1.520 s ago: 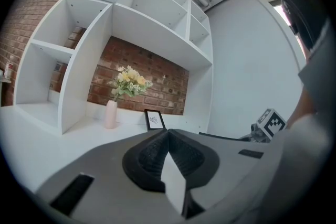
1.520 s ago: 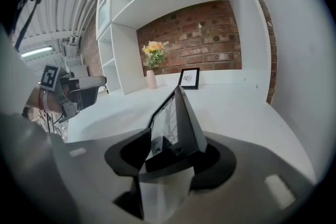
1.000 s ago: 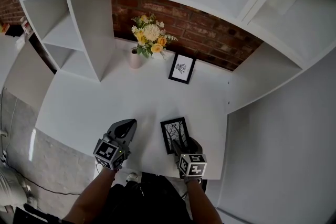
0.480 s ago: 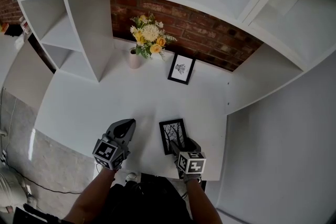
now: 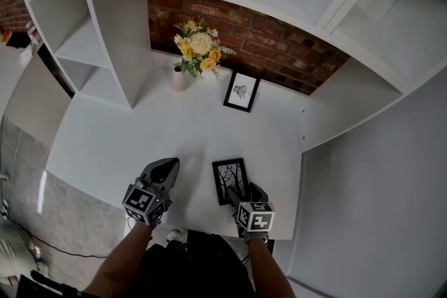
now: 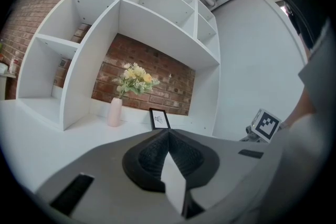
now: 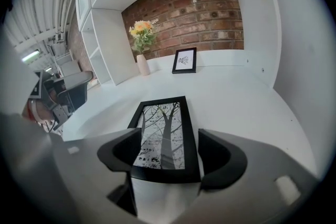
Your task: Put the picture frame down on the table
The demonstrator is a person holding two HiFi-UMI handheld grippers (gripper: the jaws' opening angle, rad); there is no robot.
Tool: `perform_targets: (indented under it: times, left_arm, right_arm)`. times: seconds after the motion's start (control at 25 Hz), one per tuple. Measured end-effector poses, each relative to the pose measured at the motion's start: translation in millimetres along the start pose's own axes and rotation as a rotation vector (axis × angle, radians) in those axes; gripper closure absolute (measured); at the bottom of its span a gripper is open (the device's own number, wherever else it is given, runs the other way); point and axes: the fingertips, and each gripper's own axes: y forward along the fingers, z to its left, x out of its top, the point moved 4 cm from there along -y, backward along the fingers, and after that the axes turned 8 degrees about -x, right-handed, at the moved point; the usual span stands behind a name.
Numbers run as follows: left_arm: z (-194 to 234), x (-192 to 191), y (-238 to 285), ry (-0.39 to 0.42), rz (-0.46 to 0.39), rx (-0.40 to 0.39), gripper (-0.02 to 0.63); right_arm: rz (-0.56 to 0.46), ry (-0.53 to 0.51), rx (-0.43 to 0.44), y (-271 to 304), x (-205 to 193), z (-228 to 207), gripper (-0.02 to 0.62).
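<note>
White tabletop (image 5: 119, 143) ran under built-in shelving to a brick back wall, where the flower vase (image 5: 180, 77) stood. Well in front of the vase and a little to its left, the left gripper (image 5: 166, 167) hovered over the table's near part with its jaws pressed together on nothing. In front of the vase and to its right, the picture frame (image 5: 230, 178) lay flat or nearly flat on the table, its tree print facing up. Nearer the person than the vase, the right gripper (image 5: 246, 193) had its jaws against the frame's two side edges at its near end, apparently clasping it. A second small frame (image 5: 242, 91) leaned at the wall just right of the vase. The placing step looked almost finished; the next move probably called for parting the jaws and backing away without dragging the frame.
</note>
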Motion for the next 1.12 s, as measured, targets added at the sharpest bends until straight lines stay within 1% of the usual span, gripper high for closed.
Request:
perform_targets:
  times: [0.16, 0.24, 0.32, 0.4, 0.56, 0.72, 1.12]
  left_arm:
    - [-1.9, 0.2, -1.1, 0.002, -0.002, -0.006, 0.611]
    - [-4.2, 1.4, -1.4, 0.004, -0.005, -0.009, 0.611]
    - [-6.5, 2.0, -2.4, 0.005, -0.006, -0.013, 0.611]
    - [-8.5, 2.5, -3.9, 0.007, -0.006, -0.017, 0.611]
    - [-11.8, 3.9, -7.9, 0.013, -0.008, -0.022, 0.611]
    - [-15.8, 5.6, -13.9, 0.018, -0.011, -0.029, 0.611]
    - [-26.2, 5.8, -36.6, 0.037, -0.015, -0.041, 0.611]
  right_arm:
    - [-0.051, -0.004, 0.0, -9.0, 6.3, -0.1, 0.262]
    - [-0.082, -0.006, 0.002, -13.8, 8.1, -0.9, 0.277]
    - [-0.111, -0.011, 0.002, -19.1, 9.0, -1.4, 0.325]
    - [-0.145, -0.017, 0.004, -25.9, 13.1, 0.2, 0.36]
    - [-0.218, -0.016, -0.013, -40.3, 22.3, 1.1, 0.45]
    - [-0.281, -0.024, -0.04, -54.8, 23.3, 1.1, 0.584]
    - [-0.437, -0.019, -0.043, -90.6, 21.8, 8.7, 0.592]
